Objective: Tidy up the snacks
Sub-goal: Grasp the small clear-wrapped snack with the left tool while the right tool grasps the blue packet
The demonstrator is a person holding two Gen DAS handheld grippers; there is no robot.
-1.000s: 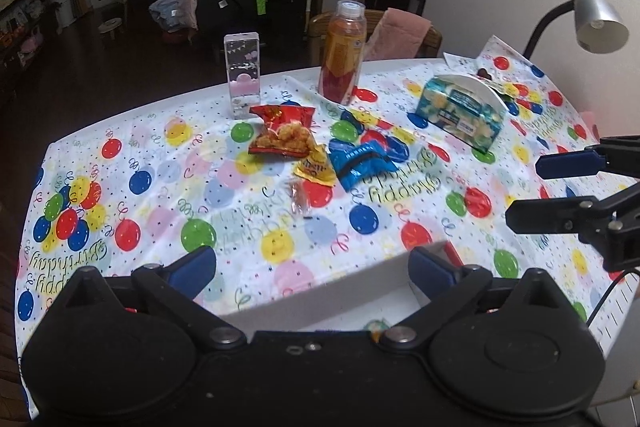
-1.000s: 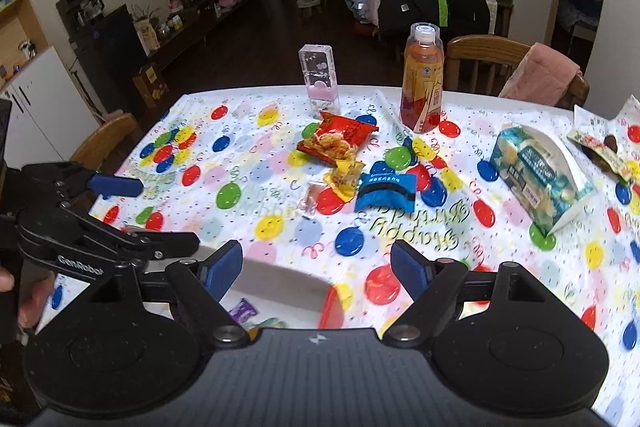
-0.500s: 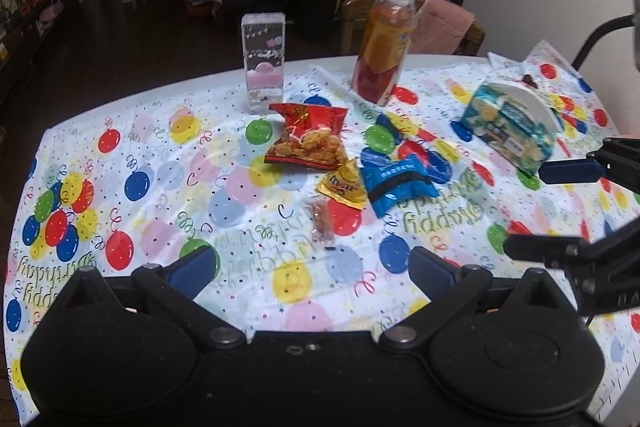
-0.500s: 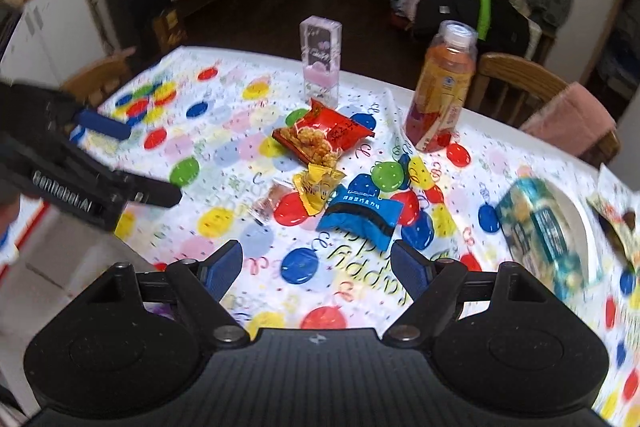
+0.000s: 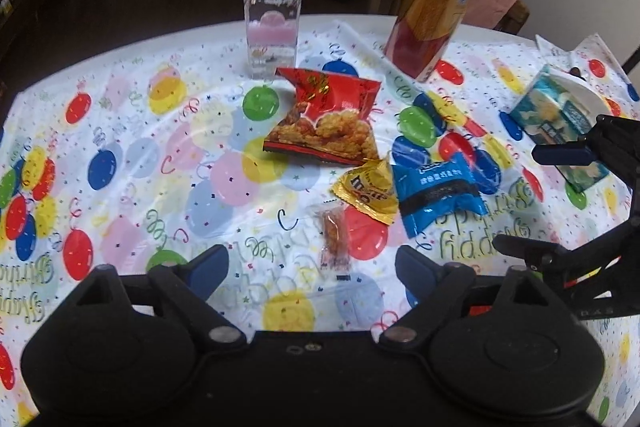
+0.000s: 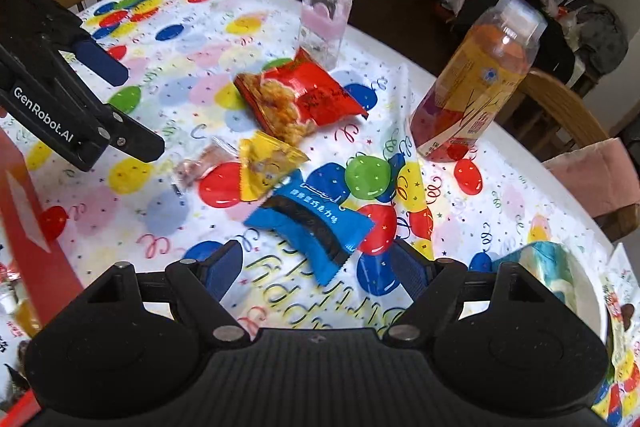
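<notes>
Four snacks lie clustered mid-table on the balloon-print cloth [image 5: 132,163]: a red bag [image 5: 326,123] [image 6: 298,99], a yellow packet [image 5: 370,189] [image 6: 266,167], a blue packet [image 5: 438,193] [image 6: 310,219] and a small clear packet [image 5: 335,237] [image 6: 198,165]. My left gripper [image 5: 314,269] [image 6: 134,111] is open, just short of the clear packet. Just short of the blue packet, my right gripper [image 6: 318,265] [image 5: 540,201] is also open. Neither holds anything. A red-walled box [image 6: 36,223] with wrapped snacks inside shows at the right wrist view's left edge.
An orange drink bottle [image 5: 434,15] [image 6: 476,83] and a clear box with pink filling [image 5: 274,15] [image 6: 326,3] stand behind the snacks. A tissue pack [image 5: 560,119] lies at the right. Wooden chairs [image 6: 560,115] stand along the table's far edge.
Both grippers have moved forward over the table toward the snack cluster. The box near the table's front has left the left wrist view. Both stay open.
</notes>
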